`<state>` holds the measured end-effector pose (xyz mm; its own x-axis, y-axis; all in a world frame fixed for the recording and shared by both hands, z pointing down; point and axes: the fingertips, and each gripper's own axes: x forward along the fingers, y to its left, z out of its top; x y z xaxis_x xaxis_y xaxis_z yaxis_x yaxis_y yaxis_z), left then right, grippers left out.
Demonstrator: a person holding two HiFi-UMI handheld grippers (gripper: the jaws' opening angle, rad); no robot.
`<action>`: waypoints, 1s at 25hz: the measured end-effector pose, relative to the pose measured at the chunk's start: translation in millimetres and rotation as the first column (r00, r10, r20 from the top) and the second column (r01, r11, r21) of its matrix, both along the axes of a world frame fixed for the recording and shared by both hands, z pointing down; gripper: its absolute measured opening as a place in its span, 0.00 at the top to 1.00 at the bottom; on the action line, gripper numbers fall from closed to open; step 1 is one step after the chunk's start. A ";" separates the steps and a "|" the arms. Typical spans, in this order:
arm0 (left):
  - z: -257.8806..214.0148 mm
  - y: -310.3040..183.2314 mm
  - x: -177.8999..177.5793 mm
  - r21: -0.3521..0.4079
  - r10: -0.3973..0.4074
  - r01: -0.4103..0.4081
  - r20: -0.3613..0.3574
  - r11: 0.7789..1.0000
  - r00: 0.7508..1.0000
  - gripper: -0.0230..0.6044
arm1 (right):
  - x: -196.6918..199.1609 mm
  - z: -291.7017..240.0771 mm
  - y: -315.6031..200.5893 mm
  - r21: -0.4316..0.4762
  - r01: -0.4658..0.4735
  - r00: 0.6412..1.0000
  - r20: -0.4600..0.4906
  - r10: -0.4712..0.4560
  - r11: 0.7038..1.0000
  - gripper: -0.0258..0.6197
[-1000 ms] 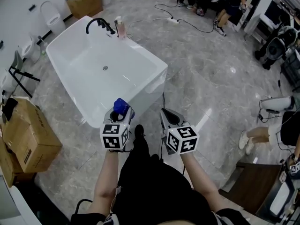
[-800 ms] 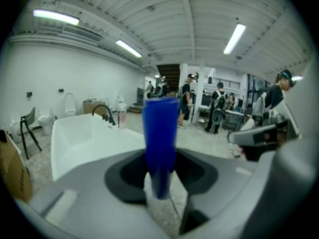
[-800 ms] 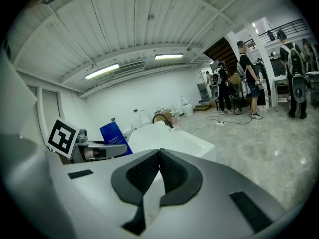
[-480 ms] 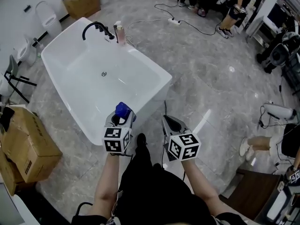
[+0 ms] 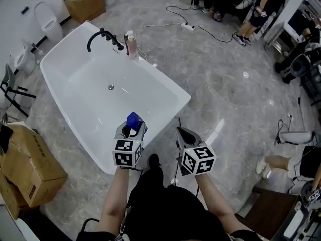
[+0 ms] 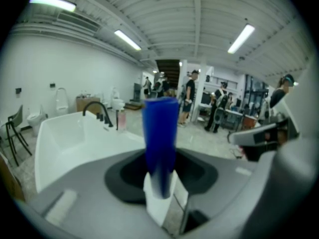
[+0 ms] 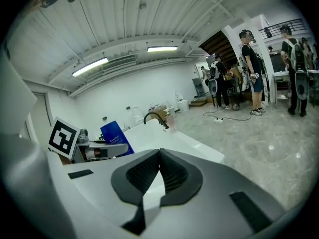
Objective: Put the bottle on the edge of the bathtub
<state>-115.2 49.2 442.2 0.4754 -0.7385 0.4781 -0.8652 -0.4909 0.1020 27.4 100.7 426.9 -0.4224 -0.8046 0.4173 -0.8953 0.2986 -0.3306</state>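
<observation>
A blue bottle (image 5: 133, 120) with a white base stands upright between the jaws of my left gripper (image 5: 130, 129), which is shut on it over the near corner of the white bathtub (image 5: 165, 79). In the left gripper view the blue bottle (image 6: 160, 143) fills the middle, with the bathtub (image 6: 60, 138) beyond it at the left. My right gripper (image 5: 184, 136) is shut and holds nothing, over the floor just right of the bathtub's near corner. From the right gripper view the blue bottle (image 7: 115, 136) shows at the left.
A black faucet (image 5: 100, 36) and a pink bottle (image 5: 132, 44) stand at the bathtub's far edge. Cardboard boxes (image 5: 27, 164) lie at the left. A cable with a power strip (image 5: 189, 26) crosses the marble floor. People stand at the far right (image 5: 261, 9).
The bathtub has come closer and lower in the head view. Both grippers have shifted slightly down and right in the view, with the blue bottle still in the left one.
</observation>
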 end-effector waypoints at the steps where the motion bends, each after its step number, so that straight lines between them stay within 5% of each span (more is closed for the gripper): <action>1: 0.5 -7.0 -1.4 0.000 0.007 -0.007 0.003 1.000 1.000 0.70 | -1.9 0.0 -6.8 -0.002 -0.005 1.000 -0.001 0.005 1.000 0.96; 25: 15.5 -119.0 -1.6 -0.017 0.043 -0.043 -0.015 0.999 0.999 0.70 | -7.1 10.7 -109.1 -0.028 -0.025 1.000 -0.019 0.025 0.999 0.96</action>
